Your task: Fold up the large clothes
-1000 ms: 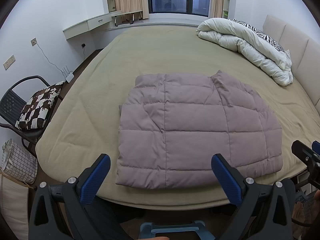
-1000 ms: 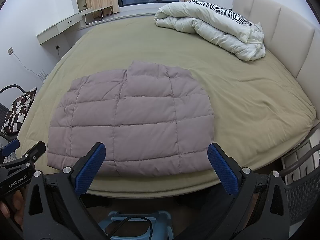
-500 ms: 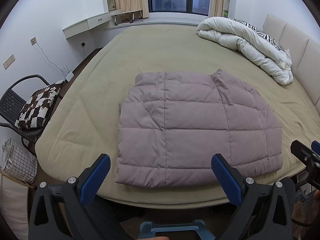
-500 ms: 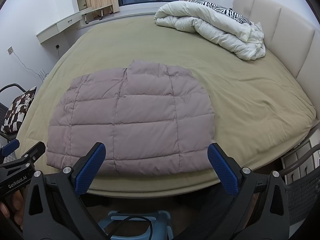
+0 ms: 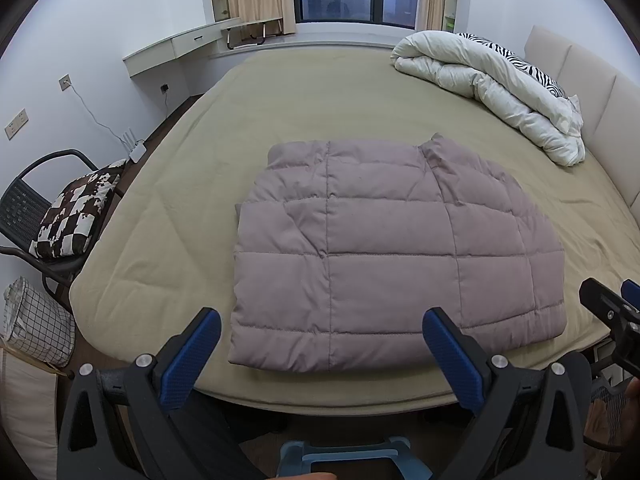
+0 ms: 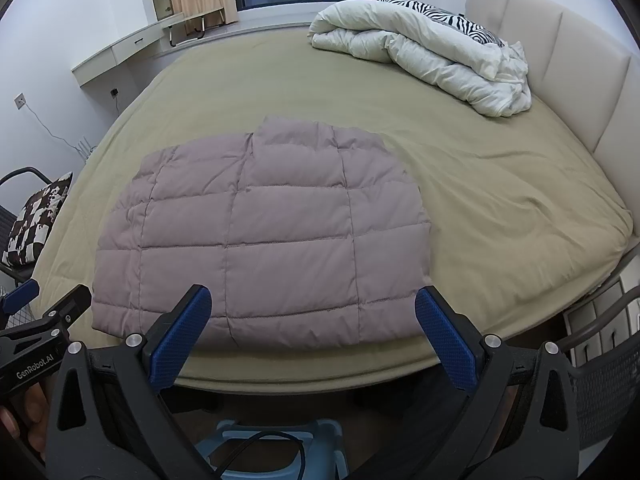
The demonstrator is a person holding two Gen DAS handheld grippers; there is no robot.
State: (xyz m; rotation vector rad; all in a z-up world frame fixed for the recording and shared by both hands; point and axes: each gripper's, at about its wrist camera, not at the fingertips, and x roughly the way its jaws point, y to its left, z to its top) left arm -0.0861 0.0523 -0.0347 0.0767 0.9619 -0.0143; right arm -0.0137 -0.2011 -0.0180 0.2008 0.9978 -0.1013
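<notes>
The puffy mauve jacket (image 5: 396, 248) lies flat in the middle of the left wrist frame, on the olive bed (image 5: 320, 92), its lower hem close to the bed's near edge. It looks partly folded already: the sleeves are not visible and the outline is a rough rectangle, with the collar poking up at the upper edge.

The left gripper (image 5: 320, 348) sits at the bottom of its frame with its jaws spread wide and nothing between them, short of the hem. The right gripper (image 6: 312, 324) is likewise wide and empty at the bottom of its frame, its blue pads lying over the hem in the picture; I cannot tell if they touch the cloth.

Risks, as I judge them:

1. The padding is thick and slippery. A pinch that takes only the top layer would peel that layer away and undo any tucked sleeves underneath.
2. The hem lies near the bed edge, so a pull toward the bottom of the frame could drag the whole jacket off onto the floor.
3. If the 2 grippers lift unevenly, the fold line would skew and the puffed quilting would spring back open.
4. The white duvet (image 6: 424, 48) in the upper right is well apart, so it is no obstacle.
</notes>
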